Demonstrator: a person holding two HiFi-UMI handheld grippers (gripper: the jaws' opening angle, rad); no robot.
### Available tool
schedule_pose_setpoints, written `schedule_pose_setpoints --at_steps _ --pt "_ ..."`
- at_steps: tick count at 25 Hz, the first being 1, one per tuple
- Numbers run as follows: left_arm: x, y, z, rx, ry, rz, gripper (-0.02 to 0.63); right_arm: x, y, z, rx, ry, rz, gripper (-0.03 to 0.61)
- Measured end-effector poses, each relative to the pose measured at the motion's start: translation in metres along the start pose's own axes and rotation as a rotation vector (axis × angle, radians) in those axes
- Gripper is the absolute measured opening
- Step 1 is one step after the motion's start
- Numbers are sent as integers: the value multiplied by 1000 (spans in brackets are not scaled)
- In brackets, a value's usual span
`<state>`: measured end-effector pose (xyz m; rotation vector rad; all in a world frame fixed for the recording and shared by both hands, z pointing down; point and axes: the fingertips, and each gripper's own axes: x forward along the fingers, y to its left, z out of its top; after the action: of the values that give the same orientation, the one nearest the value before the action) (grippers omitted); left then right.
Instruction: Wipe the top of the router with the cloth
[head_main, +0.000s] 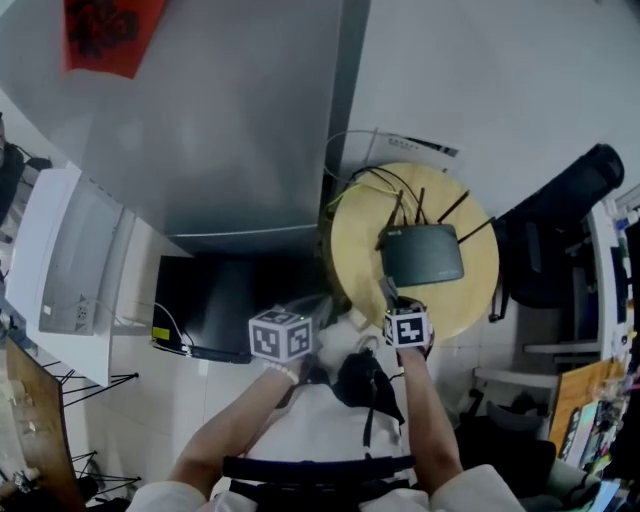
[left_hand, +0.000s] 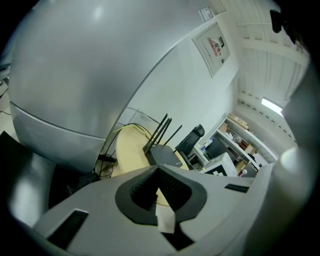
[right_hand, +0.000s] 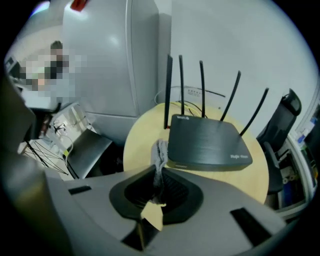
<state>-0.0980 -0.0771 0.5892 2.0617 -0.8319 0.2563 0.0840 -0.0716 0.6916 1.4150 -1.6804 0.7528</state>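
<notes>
Bench (head_main: 470, 290) is carrying the router (right_hand: 207, 142); I am pinching the cloth (right_hand: 160, 155) beside it in the right gripper (right_hand: 158, 187), left gripper's (left_hand: 159, 187) fingers (left_hand: 176, 192) closed empty; likely next, lifting onto top.

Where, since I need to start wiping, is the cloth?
The right gripper view shows the cloth pinched in the right gripper, just left of the router.

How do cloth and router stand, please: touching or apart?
Cannot tell. In the right gripper view the cloth in the right gripper rises beside the router's corner; neither gap nor contact shows plainly.
</notes>
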Motion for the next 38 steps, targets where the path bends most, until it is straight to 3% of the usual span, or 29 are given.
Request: schedule_pose_setpoints --at_steps 5,9,15,21,28,33,38 --pt "-18 -21 42 59 -113 -1 -3 -75 17 44 179 -200 217 44" --pt "-24 -51 55 115 -168 12 -3 -140 -1 65 278 -367 311 43" --pt "-11 -121 23 170 -155 -19 -3 -212 -51 24 408 -519 363 43" --pt "-2 -178 -29 175 -119 -17 -3 -238 -88 -45 506 -541 374 43" --pt "-19 -216 -78 201 -92 28 -3 -247 -85 -95 546 -545 437 42" --pt "-39 -221 -88 213 -125 71 -3 -254 -71 -109 498 -540 472 41" --pt "-53 -212 -81 217 -147 81 -3 -267 -77 -116 478 -559 400 40"
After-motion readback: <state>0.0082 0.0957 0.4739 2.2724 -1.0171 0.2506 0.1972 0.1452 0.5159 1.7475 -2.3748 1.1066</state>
